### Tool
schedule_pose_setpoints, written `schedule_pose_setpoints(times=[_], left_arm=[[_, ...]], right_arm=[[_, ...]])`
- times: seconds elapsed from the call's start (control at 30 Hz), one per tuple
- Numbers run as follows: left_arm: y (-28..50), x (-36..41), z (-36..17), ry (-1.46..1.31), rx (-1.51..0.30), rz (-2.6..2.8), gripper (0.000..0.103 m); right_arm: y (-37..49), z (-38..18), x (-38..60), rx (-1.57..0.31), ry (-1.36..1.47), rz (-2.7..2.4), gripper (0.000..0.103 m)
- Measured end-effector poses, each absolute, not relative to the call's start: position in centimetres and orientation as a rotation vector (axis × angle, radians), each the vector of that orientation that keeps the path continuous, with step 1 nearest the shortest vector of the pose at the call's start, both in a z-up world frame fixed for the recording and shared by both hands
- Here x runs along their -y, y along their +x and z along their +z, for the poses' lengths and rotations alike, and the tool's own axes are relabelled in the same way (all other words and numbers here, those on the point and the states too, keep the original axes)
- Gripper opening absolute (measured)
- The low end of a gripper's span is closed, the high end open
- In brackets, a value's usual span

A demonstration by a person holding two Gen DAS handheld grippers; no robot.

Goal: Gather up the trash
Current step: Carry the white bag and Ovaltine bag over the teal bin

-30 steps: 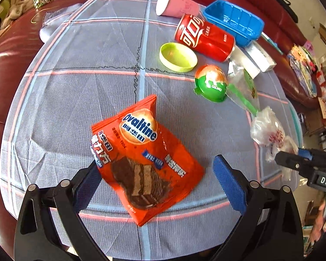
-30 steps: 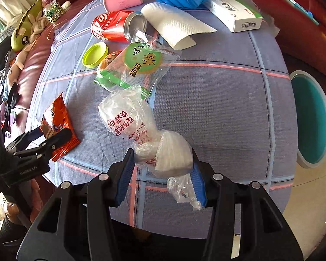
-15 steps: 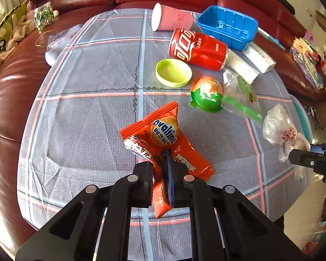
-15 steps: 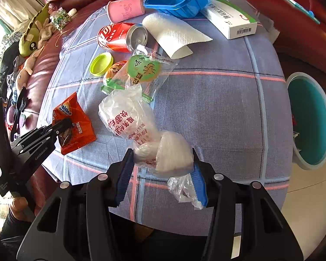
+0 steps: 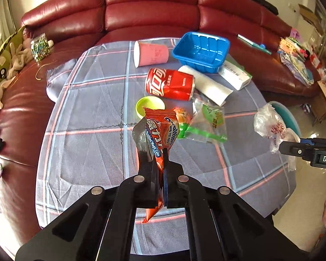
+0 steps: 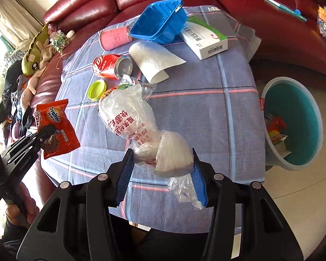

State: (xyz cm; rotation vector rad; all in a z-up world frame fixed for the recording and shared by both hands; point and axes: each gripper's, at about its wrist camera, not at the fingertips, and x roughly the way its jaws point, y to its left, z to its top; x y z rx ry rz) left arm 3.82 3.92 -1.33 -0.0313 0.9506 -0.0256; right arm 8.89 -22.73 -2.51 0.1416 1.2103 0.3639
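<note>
My left gripper (image 5: 160, 163) has its 2 fingers pinched tight on the orange Ovaltine wrapper (image 5: 160, 130), which stands up crumpled between them, lifted clear of the checked surface (image 5: 87, 130). My right gripper (image 6: 160, 171) has its 2 blue-padded fingers (image 6: 123, 171) narrowed around the knotted clear plastic bag (image 6: 130, 117), the white bundle of it squeezed between the pads and the printed part sticking out ahead, above the near edge of the surface.

On the surface, far from me: a red cola can (image 5: 170, 84) on its side, a lime-green lid (image 5: 150, 106) just near-left of it, a pink paper cup (image 5: 151, 53) tipped over farther back, a blue plastic tray (image 5: 201, 52) at the far right, with a folded white paper towel (image 6: 154, 59) and a white-and-green carton (image 6: 204, 39) beside it. A clear green-printed snack packet (image 5: 210, 119) lies near the can, partly over a round orange-and-green item I cannot make out.

To the right of the surface, on the floor, stands the teal waste bin (image 6: 304, 113), with a few wrappers already in it. A red leather sofa (image 5: 152, 6) curves round the far side.
</note>
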Motion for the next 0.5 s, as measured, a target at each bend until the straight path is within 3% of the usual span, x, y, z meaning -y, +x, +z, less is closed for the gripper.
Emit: schedule_pose_setpoints(times=[0.5], left_arm=[[7.2,7.5,3.2,0.069,-0.890,-0.286,0.003]], right_arm=[[9.8,0.2,34.4,-1.090,0.290,0.184,0.048]])
